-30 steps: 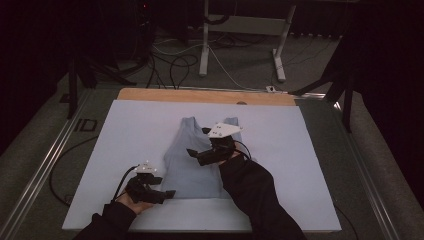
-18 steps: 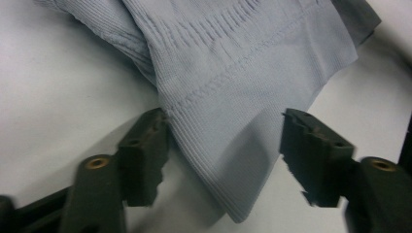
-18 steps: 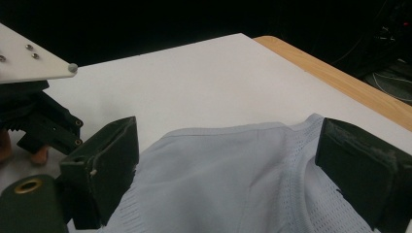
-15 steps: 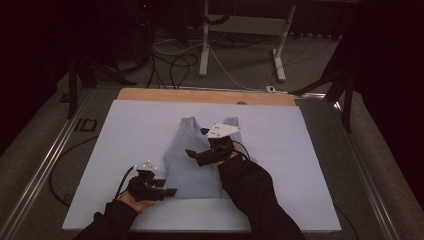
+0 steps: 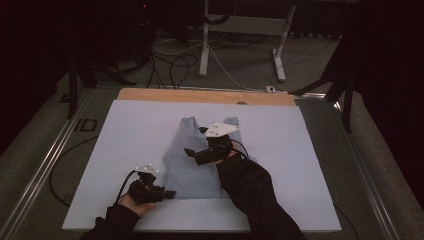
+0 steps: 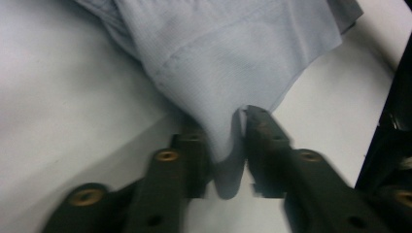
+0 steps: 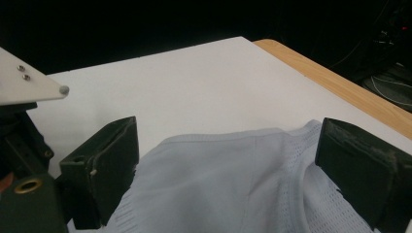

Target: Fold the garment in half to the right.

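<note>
- We see a pale blue sleeveless top (image 5: 192,160) lying flat near the middle of the white table sheet (image 5: 310,165), straps toward the far edge.
- Left gripper (image 5: 167,193) sits at the garment's near left hem corner; in the left gripper view its jaws are nearly closed with a fold of that corner (image 6: 223,141) pinched between them, probably to anchor or lift it.
- Right gripper (image 5: 192,154) hovers over the top's upper middle, jaws spread wide, holding nothing.
- In the right gripper view we see the strap and armhole edge between the jaws, likely the next grab.
</note>
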The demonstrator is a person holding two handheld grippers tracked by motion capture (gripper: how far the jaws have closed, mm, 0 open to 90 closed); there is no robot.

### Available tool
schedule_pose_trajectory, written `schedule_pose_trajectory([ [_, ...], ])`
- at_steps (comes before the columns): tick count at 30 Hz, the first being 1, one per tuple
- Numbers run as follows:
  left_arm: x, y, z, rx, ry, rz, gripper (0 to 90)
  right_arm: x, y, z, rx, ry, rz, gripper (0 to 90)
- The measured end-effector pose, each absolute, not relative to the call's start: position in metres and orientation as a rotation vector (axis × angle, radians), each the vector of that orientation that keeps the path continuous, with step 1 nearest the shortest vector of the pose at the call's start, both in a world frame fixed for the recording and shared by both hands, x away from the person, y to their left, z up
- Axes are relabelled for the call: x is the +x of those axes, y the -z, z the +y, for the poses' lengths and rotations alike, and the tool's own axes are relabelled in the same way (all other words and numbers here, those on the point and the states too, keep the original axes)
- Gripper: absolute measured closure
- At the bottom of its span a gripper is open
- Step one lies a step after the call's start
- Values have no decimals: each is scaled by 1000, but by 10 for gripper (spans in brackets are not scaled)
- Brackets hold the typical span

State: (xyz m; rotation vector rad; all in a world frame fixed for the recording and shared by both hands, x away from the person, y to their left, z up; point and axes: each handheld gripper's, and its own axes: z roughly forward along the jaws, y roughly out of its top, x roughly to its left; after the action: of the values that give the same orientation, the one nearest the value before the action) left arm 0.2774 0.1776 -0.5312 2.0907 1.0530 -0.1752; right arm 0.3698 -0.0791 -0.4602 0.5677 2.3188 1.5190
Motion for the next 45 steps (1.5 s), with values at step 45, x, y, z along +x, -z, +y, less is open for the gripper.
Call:
schedule_pose_trajectory([
  [45,264,501,171,2013,30,950,858,474,467,-12,771,-1404,2341,85],
])
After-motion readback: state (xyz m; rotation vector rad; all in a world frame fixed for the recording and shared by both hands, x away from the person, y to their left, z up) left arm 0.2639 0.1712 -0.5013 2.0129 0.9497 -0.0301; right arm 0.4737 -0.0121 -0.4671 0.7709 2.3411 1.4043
